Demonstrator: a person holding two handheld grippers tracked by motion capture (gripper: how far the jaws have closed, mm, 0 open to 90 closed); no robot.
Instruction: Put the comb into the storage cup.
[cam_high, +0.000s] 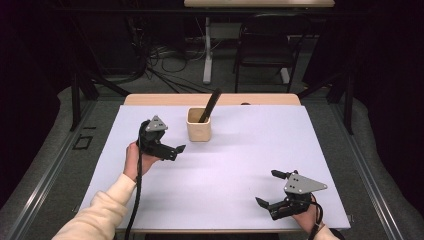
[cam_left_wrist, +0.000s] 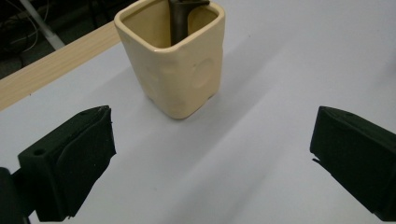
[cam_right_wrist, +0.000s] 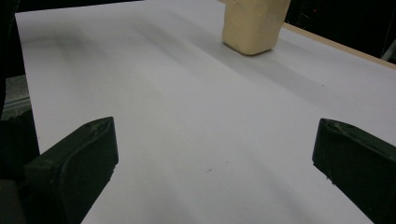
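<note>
Risk first: cream square-sided ceramic cup (cam_high: 198, 125) stands upright at the far-centre of the white-covered table (cam_high: 240, 165), with a dark slim utensil handle (cam_high: 210, 106) leaning out of it toward the back right. Left gripper (cam_high: 176, 148) sits just beside the cup, fingers spread wide, holding nothing. In the left gripper view the cup (cam_left_wrist: 175, 60) is ahead and off to the left of centre, so closing from here could clip one wall and tip it, and the leaning handle (cam_left_wrist: 180, 21) would shift the balance. Glazed sides may slip. Right gripper (cam_high: 267, 192) is well apart at the near right, fingers also wide and empty. Bare wood table edge lies close behind the cup; open room everywhere in front.
</note>
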